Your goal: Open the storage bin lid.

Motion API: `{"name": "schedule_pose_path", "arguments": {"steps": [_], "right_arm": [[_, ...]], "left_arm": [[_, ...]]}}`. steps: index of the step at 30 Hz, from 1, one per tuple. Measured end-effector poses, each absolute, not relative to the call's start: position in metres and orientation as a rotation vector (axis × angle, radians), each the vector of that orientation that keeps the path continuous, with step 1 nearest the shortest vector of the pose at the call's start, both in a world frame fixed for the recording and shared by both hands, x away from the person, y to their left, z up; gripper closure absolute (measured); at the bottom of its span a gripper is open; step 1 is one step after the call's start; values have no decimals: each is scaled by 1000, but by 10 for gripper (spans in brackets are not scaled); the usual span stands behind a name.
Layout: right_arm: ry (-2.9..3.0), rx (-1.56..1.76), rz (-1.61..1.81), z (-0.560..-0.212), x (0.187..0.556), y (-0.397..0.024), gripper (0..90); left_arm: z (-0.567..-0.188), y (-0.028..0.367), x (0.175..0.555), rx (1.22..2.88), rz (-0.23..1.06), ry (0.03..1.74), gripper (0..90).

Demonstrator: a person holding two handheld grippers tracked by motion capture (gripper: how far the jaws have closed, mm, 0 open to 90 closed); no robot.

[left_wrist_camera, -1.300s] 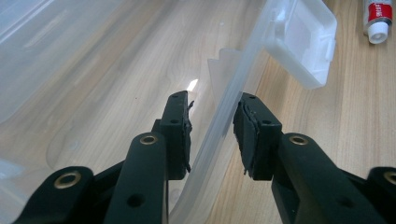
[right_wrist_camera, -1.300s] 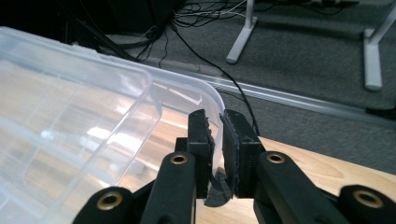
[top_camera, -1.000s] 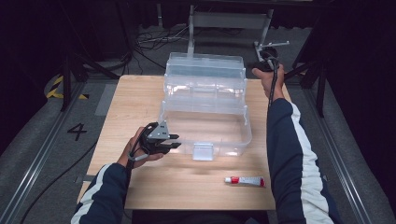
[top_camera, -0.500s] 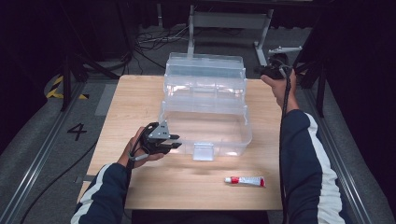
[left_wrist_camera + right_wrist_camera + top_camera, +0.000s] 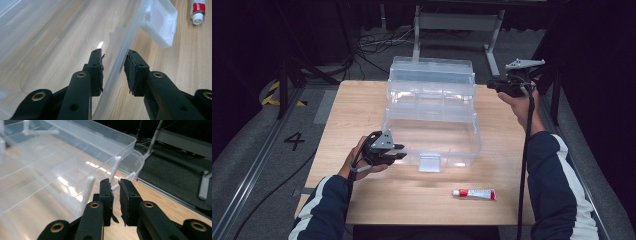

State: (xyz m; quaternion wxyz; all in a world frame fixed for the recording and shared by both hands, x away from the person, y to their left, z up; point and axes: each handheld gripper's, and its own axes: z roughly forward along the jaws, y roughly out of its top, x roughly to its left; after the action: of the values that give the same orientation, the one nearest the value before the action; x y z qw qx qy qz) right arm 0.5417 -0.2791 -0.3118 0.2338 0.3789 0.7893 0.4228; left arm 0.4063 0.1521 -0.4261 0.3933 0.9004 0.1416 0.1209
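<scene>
A clear plastic box [image 5: 432,142] stands open on the wooden table [image 5: 357,115], its tiered trays [image 5: 432,80] swung up and back. My left gripper [image 5: 403,153] sits at the box's front left corner. In the left gripper view it [image 5: 114,67] straddles the front wall's rim [image 5: 117,65], shut on it. My right gripper [image 5: 491,85] hovers to the right of the upper trays, pointing at them. In the right gripper view its pads [image 5: 115,188] stand almost together with nothing between them. One of the tray's white link arms [image 5: 113,170] lies just beyond.
A red and white tube [image 5: 474,193] lies near the table's front edge, to the right of the box's latch [image 5: 429,162]. The tube's white cap [image 5: 197,17] also appears in the left gripper view. A metal stand [image 5: 457,22] and cables lie on the dark floor behind.
My right gripper has drawn off to the right and slightly up, away from the back right corner of the trays. The left gripper and the box have kept still.
</scene>
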Motion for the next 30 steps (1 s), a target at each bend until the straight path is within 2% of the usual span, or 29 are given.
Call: {"name": "schedule_pose_path", "arguments": {"steps": [12,30], "right_arm": [[2220,937,1175,-316,497,-282,789],[2306,869,1164,-342,430,-304,776]], "left_arm": [[-425,150,404,2293,331,375,676],[-424,149,402,2296,344,388,672]]}}
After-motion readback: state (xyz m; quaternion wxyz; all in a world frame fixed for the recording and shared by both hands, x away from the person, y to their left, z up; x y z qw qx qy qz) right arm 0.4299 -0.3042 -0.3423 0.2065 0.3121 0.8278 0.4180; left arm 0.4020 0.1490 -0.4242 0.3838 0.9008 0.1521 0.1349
